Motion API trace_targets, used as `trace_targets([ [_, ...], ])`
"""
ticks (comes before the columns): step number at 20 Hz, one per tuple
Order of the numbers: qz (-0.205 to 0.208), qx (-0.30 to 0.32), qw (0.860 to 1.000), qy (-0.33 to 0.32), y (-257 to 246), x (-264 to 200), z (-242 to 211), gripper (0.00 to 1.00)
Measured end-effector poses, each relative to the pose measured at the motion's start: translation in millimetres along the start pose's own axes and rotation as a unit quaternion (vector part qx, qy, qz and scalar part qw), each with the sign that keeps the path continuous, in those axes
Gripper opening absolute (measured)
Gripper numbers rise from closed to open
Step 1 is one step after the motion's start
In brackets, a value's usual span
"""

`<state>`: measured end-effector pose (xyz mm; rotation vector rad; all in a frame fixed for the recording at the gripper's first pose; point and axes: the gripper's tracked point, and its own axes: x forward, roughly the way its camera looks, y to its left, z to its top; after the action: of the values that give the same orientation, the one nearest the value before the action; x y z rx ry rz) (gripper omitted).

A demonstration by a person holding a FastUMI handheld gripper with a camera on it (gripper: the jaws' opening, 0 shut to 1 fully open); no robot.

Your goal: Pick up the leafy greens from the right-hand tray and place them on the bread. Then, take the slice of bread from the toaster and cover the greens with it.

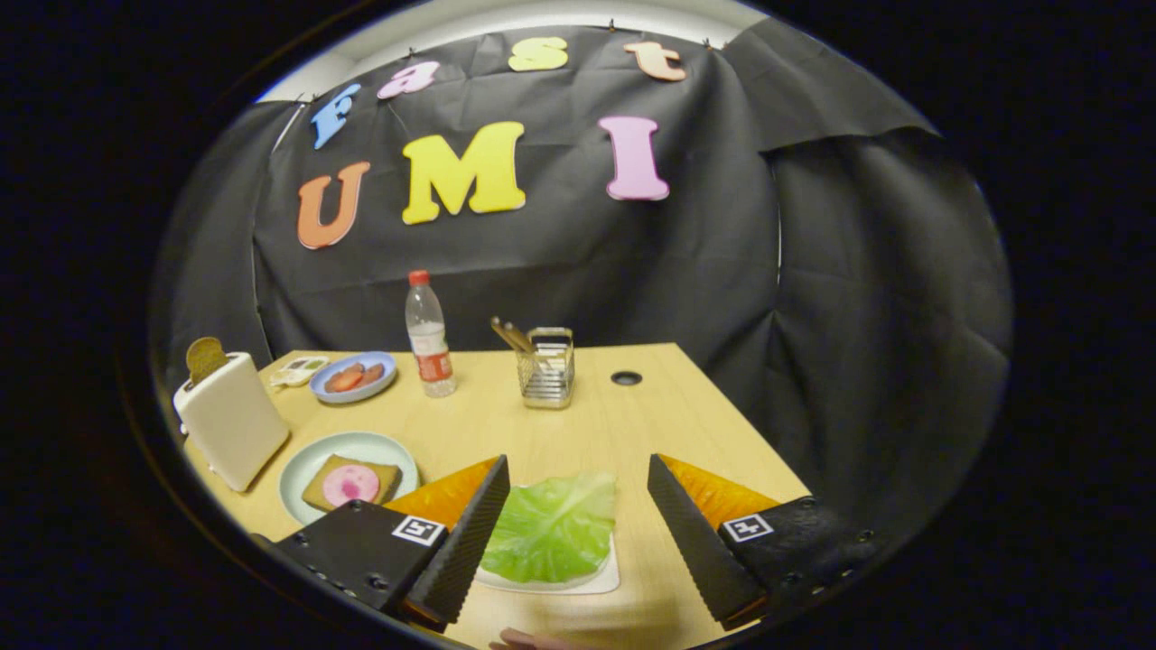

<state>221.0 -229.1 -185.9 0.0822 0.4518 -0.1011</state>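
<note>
Right, leafy greens [553,528] lay flat on a white tray [605,578], sitting between the gripper [578,483] fingers w/ gaps on both sides. Gripper was spread wide, fingers [470,542] touching nothing, hovering over the tray approx. level w/ the leaf. At about 9 o'clock from the greens, a pale green plate [307,456] held a bread slice [350,483] w/ a pink round of meat on top. Further out at 10 o'clock stood a white toaster [230,420] near the table [632,424] edge, w/ a 2nd brown slice [206,357] poking up from its slot. Beyond, at 11 o'clock, a blue dish [354,376] w/ reddish food; next to it a water bottle [428,336] w/ red cap. At 12 o'clock a wire holder [546,368] w/ sticks in it; a round hole [626,378] in the table just beside it.
</note>
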Motion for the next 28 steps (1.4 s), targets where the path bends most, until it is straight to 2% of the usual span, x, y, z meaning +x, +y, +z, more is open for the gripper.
trace_targets([
  [5,-0.011,0.03,0.996,0.086,-13.4,47.4,-30.8,0.95],
  [8,0.015,0.043,0.991,0.128,0.2,58.6,-41.2,0.89],
  [14,-0.007,0.02,0.989,0.146,5.4,59.1,-43.4,0.59],
  [19,-0.007,0.008,0.985,0.174,16.1,61.7,-55.1,0.33],
  [22,-0.006,0.004,0.986,0.167,22.7,56.4,-50.1,0.34],
  [24,-0.034,0.006,0.986,0.161,16.3,53.5,-49.2,0.17],
  [25,-0.032,0.007,0.986,0.163,18.9,51.5,-46.0,0.08],
  [27,-0.028,0.01,0.987,0.156,23.6,40.8,-39.9,0.01],
  [28,-0.032,0.008,0.988,0.149,23.4,35.3,-34.0,0.01],
])
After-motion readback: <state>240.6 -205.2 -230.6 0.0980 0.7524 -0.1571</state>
